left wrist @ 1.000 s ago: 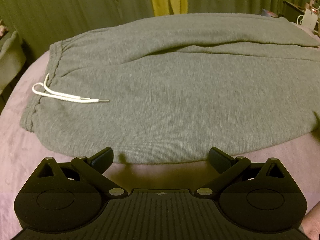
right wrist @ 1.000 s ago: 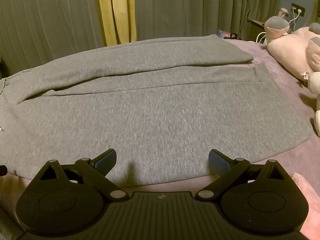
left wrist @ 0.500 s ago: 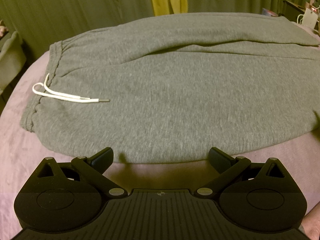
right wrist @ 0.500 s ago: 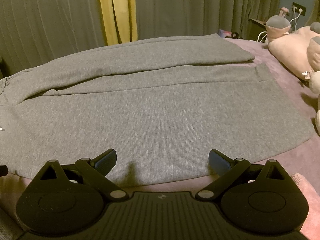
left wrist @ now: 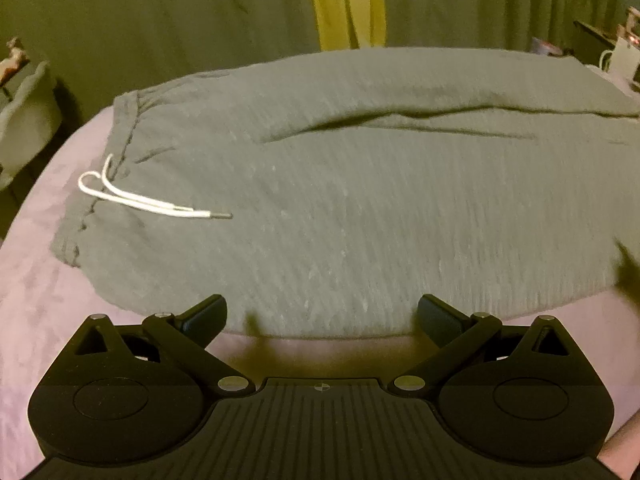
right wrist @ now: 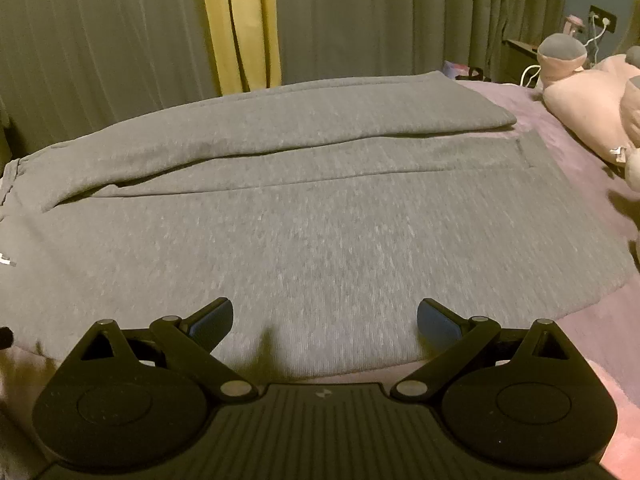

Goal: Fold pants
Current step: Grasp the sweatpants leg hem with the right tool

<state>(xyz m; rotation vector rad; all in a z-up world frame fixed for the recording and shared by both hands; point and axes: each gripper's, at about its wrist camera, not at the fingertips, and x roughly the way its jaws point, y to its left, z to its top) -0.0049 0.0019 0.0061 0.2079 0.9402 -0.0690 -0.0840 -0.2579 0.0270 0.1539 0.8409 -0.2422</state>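
Pants (left wrist: 360,208), grey sweat fabric, spread flat across the pinkish-purple bed (left wrist: 44,300), waistband to the left, legs running off to the right.

Left wrist view: left gripper (left wrist: 322,316) poised just short of the near hem edge, jaws spread wide, nothing between them. White drawstring (left wrist: 148,200) lying loose over the waistband end. Far leg lapped over the near one along a long shadowed crease. Judged as the very start: no fold made yet, only an approach to the near edge. Right end of the pants cut off by the frame; dark blurred shape at the right margin impossible to identify. Whole picture smeared by motion, so fabric texture unreliable.

Right wrist view: right gripper (right wrist: 325,316) likewise over the near edge of the pants (right wrist: 320,220), jaws released and wide apart, holding nothing. Leg cuffs ending toward the right, near a pink plush toy (right wrist: 588,108) resting on the bed (right wrist: 600,320). Curtains (right wrist: 120,40) behind, green with a yellow strip.

Next move, as a guess: lower both jaws onto the near edge, pinch one layer or both cleanly, then carry the fabric over. Waistband end mostly out of this frame; thickness of layers at the near edge hard to judge.
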